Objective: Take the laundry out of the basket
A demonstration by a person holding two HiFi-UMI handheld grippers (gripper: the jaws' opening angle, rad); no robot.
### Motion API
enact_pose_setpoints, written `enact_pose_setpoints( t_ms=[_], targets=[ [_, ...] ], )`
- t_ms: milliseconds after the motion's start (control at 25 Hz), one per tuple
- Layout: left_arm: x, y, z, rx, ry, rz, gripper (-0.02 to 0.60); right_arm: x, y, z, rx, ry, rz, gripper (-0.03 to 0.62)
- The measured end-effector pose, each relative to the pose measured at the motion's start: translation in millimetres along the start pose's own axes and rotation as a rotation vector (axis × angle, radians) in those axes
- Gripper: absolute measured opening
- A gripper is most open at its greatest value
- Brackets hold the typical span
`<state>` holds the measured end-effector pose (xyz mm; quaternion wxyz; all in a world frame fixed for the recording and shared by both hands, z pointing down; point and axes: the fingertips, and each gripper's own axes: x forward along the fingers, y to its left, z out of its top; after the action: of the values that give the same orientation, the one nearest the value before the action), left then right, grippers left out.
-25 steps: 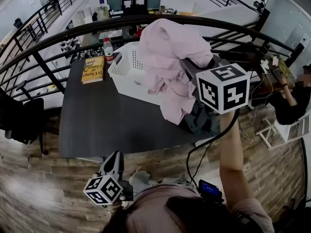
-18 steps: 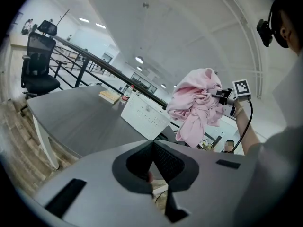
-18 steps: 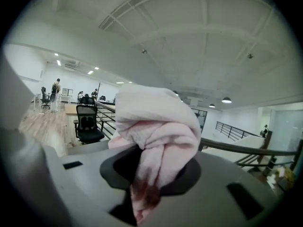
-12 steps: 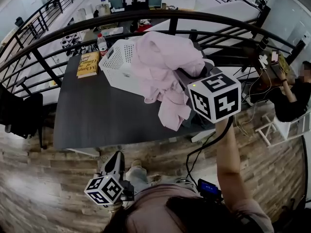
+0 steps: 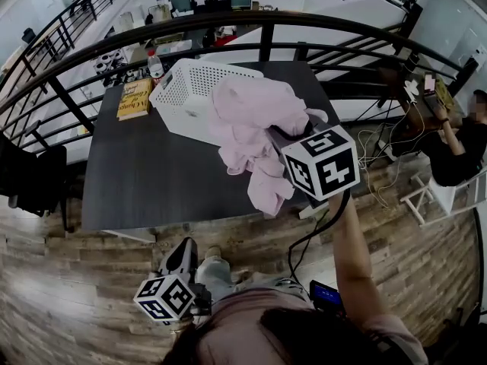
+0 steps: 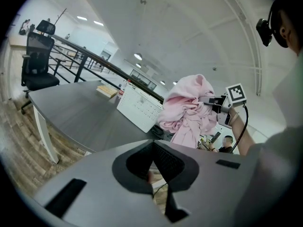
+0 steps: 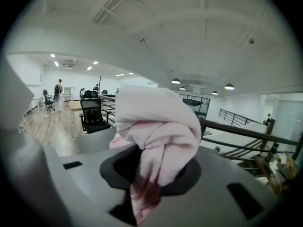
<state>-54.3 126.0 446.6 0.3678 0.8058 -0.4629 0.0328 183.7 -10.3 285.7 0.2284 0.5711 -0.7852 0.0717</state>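
The right hand-held gripper (image 7: 150,176) is clamped on a bunched pale pink cloth garment (image 5: 255,124). It holds the garment up over the dark grey bench (image 5: 144,181), at the right end of a white perforated plastic laundry basket (image 5: 186,90). Whether cloth and basket touch is unclear. The left hand-held gripper (image 6: 152,169), low and near, has its jaws together on nothing. Far left lies a yellow book (image 5: 135,99), its cover title too small to read.

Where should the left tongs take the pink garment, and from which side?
Take the garment by its loose tail, the lowest part below the right tongs. Bring the left tongs in from the near edge of the table. That end hangs clear of the basket, while the top bunch is wadded and clamped.
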Motion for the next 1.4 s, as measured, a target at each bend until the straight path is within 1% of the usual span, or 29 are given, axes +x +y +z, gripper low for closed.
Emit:
enact_pose_setpoints(
  t_ms=[480,880,1160,1400],
  targets=[
    [11.9,11.4,9.4,0.012,0.028,-0.005,-0.002,34.7,19.1,-61.4,0.005,0.134,0.042,0.114],
    [23.6,26.3,21.0,0.017,0.052,0.000,-0.002,71.5,36.4,-103.7,0.007,0.222,0.085,0.114],
    [29.4,36.5,29.4,0.022,0.074,0.000,-0.002,97.5,52.0,-129.6,-0.015,0.295,0.103,0.115],
    [35.5,45.5,36.2,0.033,0.094,-0.009,-0.003,121.0,67.1,-144.8,-0.032,0.325,0.124,0.117]
  ],
)
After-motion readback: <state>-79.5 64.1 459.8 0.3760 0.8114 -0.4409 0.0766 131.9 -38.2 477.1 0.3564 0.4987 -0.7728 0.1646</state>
